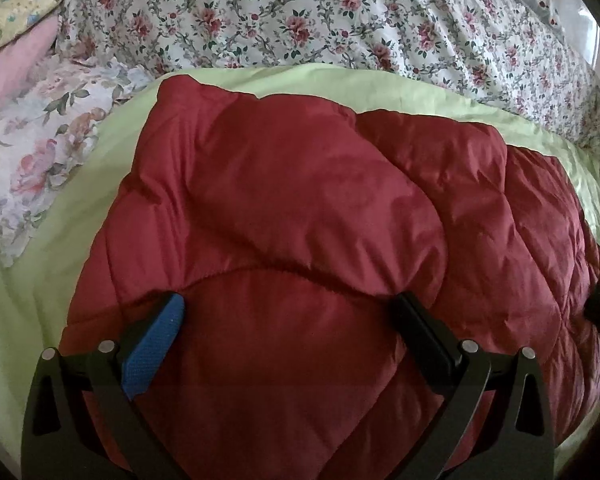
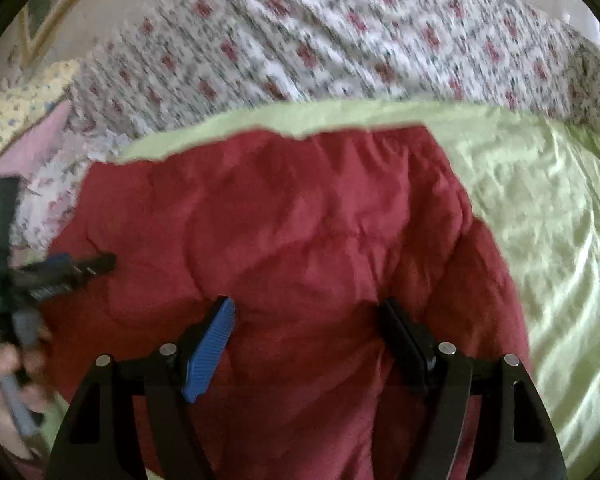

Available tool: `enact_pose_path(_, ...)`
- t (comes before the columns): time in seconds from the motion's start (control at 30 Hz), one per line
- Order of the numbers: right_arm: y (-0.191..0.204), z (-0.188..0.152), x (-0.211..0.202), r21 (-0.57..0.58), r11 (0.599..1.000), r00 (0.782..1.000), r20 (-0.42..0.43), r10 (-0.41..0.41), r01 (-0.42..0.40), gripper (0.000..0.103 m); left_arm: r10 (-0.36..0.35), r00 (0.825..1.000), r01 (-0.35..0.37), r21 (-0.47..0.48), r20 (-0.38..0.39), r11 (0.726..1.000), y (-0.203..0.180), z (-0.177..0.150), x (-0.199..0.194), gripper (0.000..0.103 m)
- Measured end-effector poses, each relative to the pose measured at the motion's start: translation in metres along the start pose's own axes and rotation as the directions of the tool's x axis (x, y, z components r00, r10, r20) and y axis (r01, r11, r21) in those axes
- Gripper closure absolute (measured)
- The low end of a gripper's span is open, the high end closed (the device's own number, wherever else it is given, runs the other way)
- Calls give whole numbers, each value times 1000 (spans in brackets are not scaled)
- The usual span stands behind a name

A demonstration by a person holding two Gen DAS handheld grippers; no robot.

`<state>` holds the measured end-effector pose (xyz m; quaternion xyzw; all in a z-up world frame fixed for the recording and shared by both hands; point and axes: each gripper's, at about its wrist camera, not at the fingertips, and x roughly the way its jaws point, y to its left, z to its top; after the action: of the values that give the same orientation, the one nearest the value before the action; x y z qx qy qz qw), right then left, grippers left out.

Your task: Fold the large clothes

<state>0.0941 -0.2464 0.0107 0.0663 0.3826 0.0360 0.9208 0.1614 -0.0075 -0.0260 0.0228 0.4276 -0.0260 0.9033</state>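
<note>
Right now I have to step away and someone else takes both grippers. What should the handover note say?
Left gripper: open, over the red padded garment, gripping nothing.
Right gripper: open, also over the garment, empty.
The garment lies bunched on the green sheet, floral bedding behind.
Done: some layers seem folded over.
Left: finish folding and flatten.

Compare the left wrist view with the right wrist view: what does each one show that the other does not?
Only the left wrist view shows the pastel floral pillow lying at the left, sharp enough to read its big blossoms.

Only the right wrist view shows the person's left hand holding the left gripper, and a wide shiny stretch of the pale green satin sheet.

Both show the dark red quilted padded jacket lying on that sheet, the white rose-print bedspread behind, and open fingers above the jacket; the right gripper is open too.
</note>
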Motion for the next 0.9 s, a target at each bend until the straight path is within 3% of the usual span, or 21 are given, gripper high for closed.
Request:
enact_pose_path(0.1,5,12,14,-26,999,999,-46,17,-18,26,-9,1000,9,0,2,1000,1,-1,1,0)
enact_pose_path(0.2,3,19,46,-46,999,991,-130,-23,18,25,-17,1000,17,-1,2,1000,2,-1,2,0)
enact_pose_path(0.3,-7,15,62,-31,999,992,-125,-14,10,21,-24,1000,24,-4,0,1000,3,-1,4,0)
enact_pose_path(0.9,-13,9,63,-14,1000,996,-83,-24,23,21,-37,999,37,-21,0,999,4,0,5,0)
